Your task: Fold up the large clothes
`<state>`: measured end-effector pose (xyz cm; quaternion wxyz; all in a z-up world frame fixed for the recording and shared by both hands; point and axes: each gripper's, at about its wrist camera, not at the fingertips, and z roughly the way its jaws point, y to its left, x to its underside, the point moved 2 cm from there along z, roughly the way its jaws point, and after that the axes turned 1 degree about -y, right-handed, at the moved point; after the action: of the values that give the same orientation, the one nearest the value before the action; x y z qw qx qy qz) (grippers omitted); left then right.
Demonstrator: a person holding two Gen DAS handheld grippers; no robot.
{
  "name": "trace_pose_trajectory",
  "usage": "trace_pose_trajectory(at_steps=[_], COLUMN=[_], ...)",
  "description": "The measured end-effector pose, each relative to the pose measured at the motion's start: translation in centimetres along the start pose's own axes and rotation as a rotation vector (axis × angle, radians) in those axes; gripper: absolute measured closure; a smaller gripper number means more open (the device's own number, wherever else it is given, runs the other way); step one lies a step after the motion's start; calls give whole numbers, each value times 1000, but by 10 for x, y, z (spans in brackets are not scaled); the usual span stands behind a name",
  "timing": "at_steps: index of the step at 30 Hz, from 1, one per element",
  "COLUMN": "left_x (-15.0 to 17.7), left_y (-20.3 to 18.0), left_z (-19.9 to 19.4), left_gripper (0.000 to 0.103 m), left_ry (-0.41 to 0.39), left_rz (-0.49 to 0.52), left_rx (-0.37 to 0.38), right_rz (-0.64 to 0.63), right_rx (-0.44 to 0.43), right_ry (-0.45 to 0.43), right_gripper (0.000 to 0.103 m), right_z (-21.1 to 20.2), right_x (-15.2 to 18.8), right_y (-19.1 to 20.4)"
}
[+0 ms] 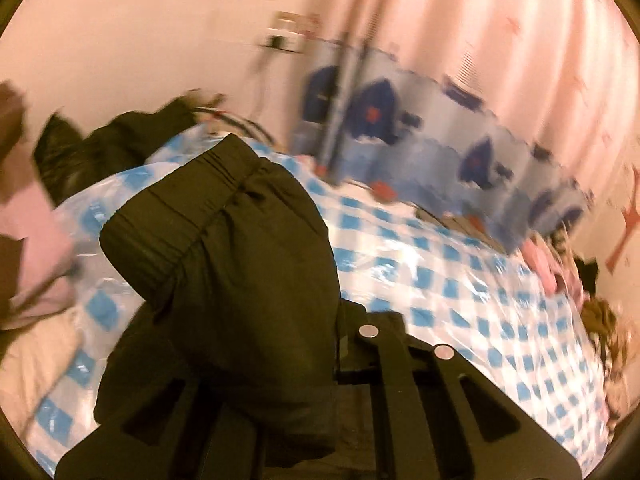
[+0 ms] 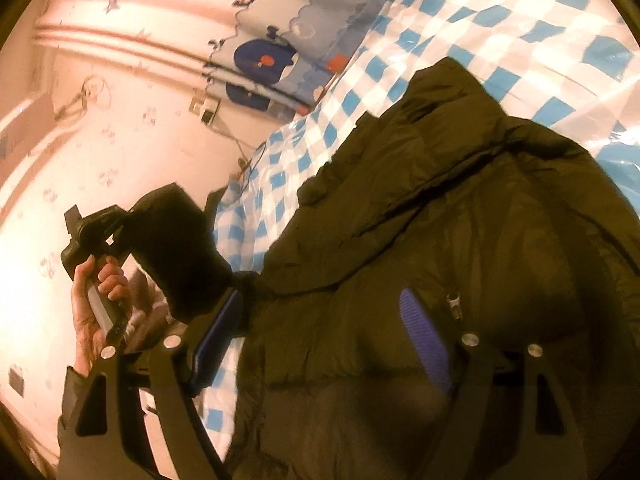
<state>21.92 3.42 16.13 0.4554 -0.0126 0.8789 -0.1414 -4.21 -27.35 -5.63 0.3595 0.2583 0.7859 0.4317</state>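
Observation:
A black puffy jacket [image 2: 440, 208] lies spread on the bed's blue-and-white checked cover [image 2: 500, 28]. My left gripper [image 1: 334, 320] is shut on one sleeve [image 1: 224, 232], whose elastic cuff drapes over the fingers and hides the tips. The right wrist view shows the same left gripper [image 2: 134, 214] raised off the bed at the left, in a person's hand [image 2: 100, 292], with the sleeve [image 2: 180, 240] hanging from it. My right gripper [image 2: 320, 340] stands open low over the jacket's body, near its zip. Both blue pads [image 2: 424, 336] show, and jacket fabric lies between them.
The checked cover [image 1: 460, 264] spans the bed. A blue patterned panel [image 1: 400, 136] stands along its far side before pink curtains [image 1: 500, 40]. Dark clothes [image 1: 100, 148] lie at the far left and a heap of mixed items [image 1: 560, 272] at the right. A pink garment [image 1: 36, 248] sits at the left.

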Motion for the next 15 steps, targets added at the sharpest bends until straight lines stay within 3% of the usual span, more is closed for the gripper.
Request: trace_pose_trajectory(at_steps=[4,8,15], left_x=[27,75,190], left_y=[-70,-133,-199], left_z=[24,54,120], left_gripper=[98,98,98], left_ry=[50,117,283], left_rz=[89,190,420], left_rx=[49,75,-3], right_rz=[66,131,267], right_rx=[-20,-42,-86], right_ry=[-37,-73,-122], right_gripper=[25,25,24], right_z=[-9,-20,-37], right_x=[-7,-16,-27], right_y=[-10,-21,-46])
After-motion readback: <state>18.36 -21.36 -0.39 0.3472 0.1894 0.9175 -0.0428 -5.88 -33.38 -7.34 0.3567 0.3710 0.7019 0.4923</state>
